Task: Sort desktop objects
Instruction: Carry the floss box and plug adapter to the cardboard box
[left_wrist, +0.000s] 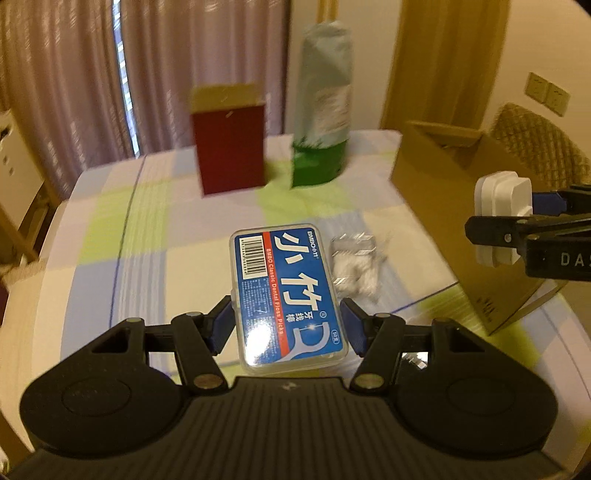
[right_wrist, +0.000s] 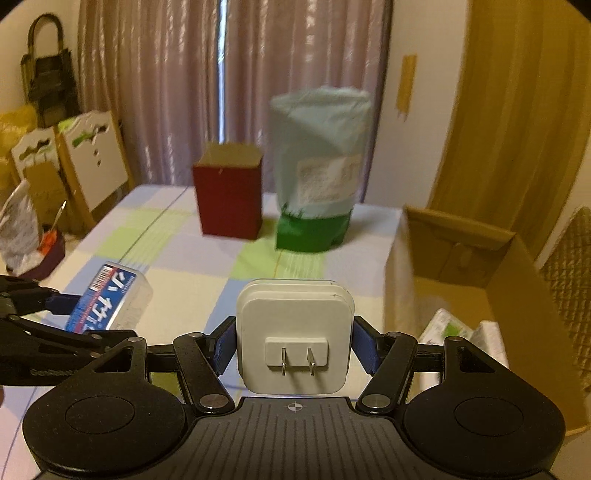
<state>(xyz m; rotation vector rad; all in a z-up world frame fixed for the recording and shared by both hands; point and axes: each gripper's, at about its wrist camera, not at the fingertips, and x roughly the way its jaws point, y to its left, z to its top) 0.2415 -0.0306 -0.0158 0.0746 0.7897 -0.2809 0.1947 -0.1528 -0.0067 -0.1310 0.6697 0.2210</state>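
Note:
My left gripper (left_wrist: 288, 325) is shut on a clear dental floss pick box with a blue label (left_wrist: 288, 295), held above the checked tablecloth (left_wrist: 147, 229). The same box (right_wrist: 110, 299) shows at the left of the right wrist view, between the left gripper's fingers (right_wrist: 62, 302). My right gripper (right_wrist: 293, 343) is shut on a white plug adapter (right_wrist: 295, 336), prongs facing the camera. That adapter (left_wrist: 502, 214) appears at the right edge of the left wrist view, in front of an open cardboard box (left_wrist: 443, 166).
A dark red carton (left_wrist: 231, 147) and a green-and-pale bag (left_wrist: 321, 110) stand at the table's far side. Crumpled foil wrappers (left_wrist: 354, 266) lie beside the floss box. The cardboard box (right_wrist: 509, 295) at the right holds white packets (right_wrist: 450, 328). Chairs stand to the left.

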